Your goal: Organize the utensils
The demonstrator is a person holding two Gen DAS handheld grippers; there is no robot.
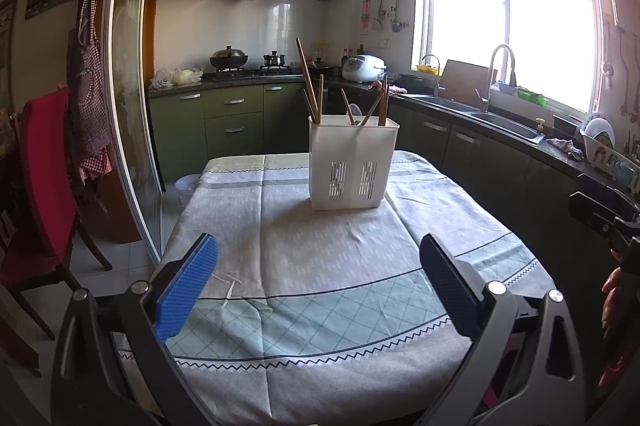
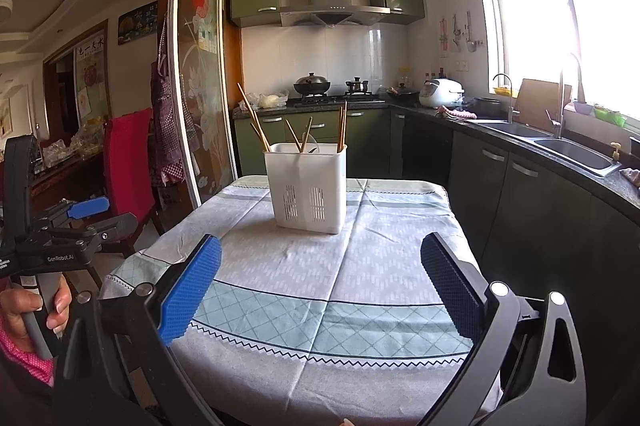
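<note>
A white holder [image 1: 353, 162] stands mid-surface [image 1: 320, 266], chopsticks [image 1: 310, 82] upright inside, their lower ends hidden. Near of it, left gripper [image 1: 320, 290] and right gripper [image 2: 320, 286] gape wide, empty.

From my left tool's camera, the utensil holder [image 1: 353, 162] stands on the surface [image 1: 320, 266] at twelve o'clock, toward its far end, chopsticks [image 1: 308, 78] standing in it. The chair [image 1: 44, 186] sits at nine o'clock beside the surface; the sink [image 1: 500, 124] lies at two o'clock, behind.
</note>
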